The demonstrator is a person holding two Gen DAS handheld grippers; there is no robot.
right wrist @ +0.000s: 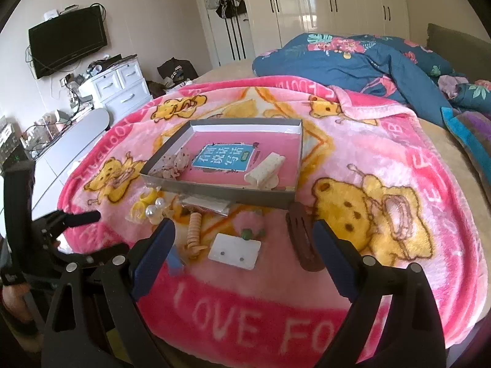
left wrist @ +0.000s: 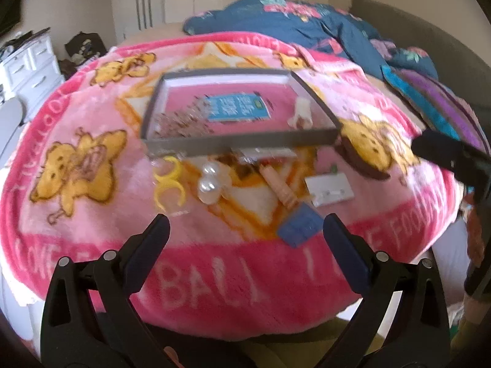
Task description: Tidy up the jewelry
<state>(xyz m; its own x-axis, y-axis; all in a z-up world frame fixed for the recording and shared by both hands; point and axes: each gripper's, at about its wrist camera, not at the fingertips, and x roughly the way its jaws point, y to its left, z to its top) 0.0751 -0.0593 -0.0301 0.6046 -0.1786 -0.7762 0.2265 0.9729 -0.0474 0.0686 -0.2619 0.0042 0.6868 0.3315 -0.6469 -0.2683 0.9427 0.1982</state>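
Observation:
A shallow grey box (right wrist: 211, 191) with a pink floor lies on the pink blanket; it also shows in the left wrist view (left wrist: 239, 145). It holds a beaded piece (right wrist: 175, 165) and a white clip (right wrist: 265, 168). In front of it lie yellow rings (left wrist: 168, 184), pearl earrings (left wrist: 208, 184), a peach comb (right wrist: 194, 234), a white earring card (right wrist: 234, 250), a blue piece (left wrist: 299, 225) and a brown hair claw (right wrist: 302, 240). My left gripper (left wrist: 245, 230) is open and empty, short of these items. My right gripper (right wrist: 244, 239) is open over the white card, the brown claw by its right finger.
The pink blanket (right wrist: 399, 159) covers a bed, with a blue floral duvet (right wrist: 353, 58) behind. A white dresser (right wrist: 119, 87) and a wall TV (right wrist: 67, 41) stand at the left. The other gripper shows at the left edge of the right wrist view (right wrist: 70, 219).

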